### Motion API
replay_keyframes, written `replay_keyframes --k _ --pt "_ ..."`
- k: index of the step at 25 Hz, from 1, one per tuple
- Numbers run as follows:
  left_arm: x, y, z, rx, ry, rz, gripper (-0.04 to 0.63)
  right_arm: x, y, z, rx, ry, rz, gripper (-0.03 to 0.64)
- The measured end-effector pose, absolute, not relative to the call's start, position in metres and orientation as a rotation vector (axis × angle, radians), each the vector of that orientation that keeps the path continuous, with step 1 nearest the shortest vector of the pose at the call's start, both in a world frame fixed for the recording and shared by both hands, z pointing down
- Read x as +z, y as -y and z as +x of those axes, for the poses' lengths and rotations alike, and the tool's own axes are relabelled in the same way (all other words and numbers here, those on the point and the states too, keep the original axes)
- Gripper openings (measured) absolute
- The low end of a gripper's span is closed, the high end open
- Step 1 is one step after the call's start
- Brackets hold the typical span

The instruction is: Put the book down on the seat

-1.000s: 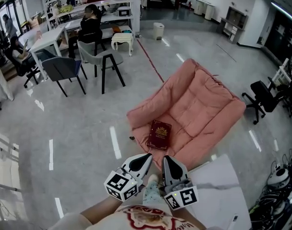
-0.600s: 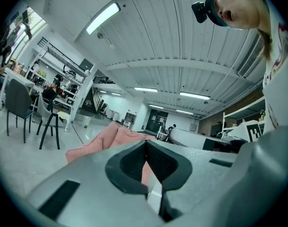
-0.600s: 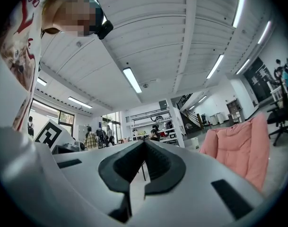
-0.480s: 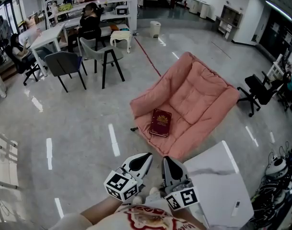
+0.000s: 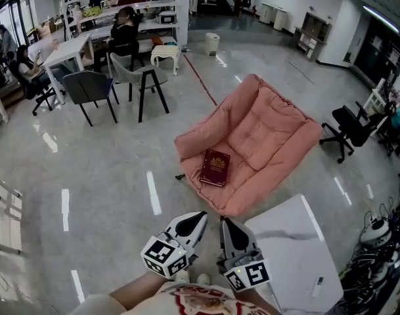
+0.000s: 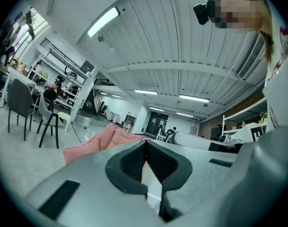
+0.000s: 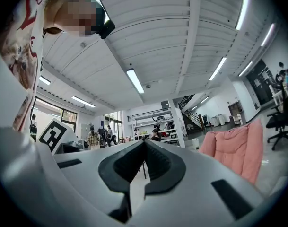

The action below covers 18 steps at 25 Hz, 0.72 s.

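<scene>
well to the left of the pink seat, grey chairs stand on the shiny floor, far from anything that matters here. short of the seat's front edge and apart from it, the left gripper is held close to the person's body. its jaws are together with nothing between them. the book, dark red with a gold crest, lies flat and face up on the seat's front-left part, just inside the front edge, and neither gripper touches it. beside the left one, also short of the seat, the right gripper has its jaws pressed together and is empty too. a white desk sits just off the seat's front-right corner, and a black office chair stands beyond the seat's right side.

to my eye the book is already down, so what remains is to leave it alone. doing that well means bringing nothing back over the seat's front edge. the cushion looks soft, and pressing near the book could tip it toward the floor. the right gripper is nearest the desk, so any swing on that side wants care.
</scene>
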<state>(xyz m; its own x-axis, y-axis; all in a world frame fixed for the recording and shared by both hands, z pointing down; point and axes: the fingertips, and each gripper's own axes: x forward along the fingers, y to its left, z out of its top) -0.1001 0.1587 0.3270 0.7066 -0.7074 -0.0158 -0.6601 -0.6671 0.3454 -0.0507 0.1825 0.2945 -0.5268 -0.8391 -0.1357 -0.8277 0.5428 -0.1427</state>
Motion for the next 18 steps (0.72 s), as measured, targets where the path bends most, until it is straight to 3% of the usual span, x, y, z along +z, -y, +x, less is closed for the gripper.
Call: replay_keyframes --k 18 --pt "0.325 -0.191 -0.079 -0.217 1.089 2.596 0.005 0.292 -0.214 -0.031 -0.086 -2.594 -1.383 0.0"
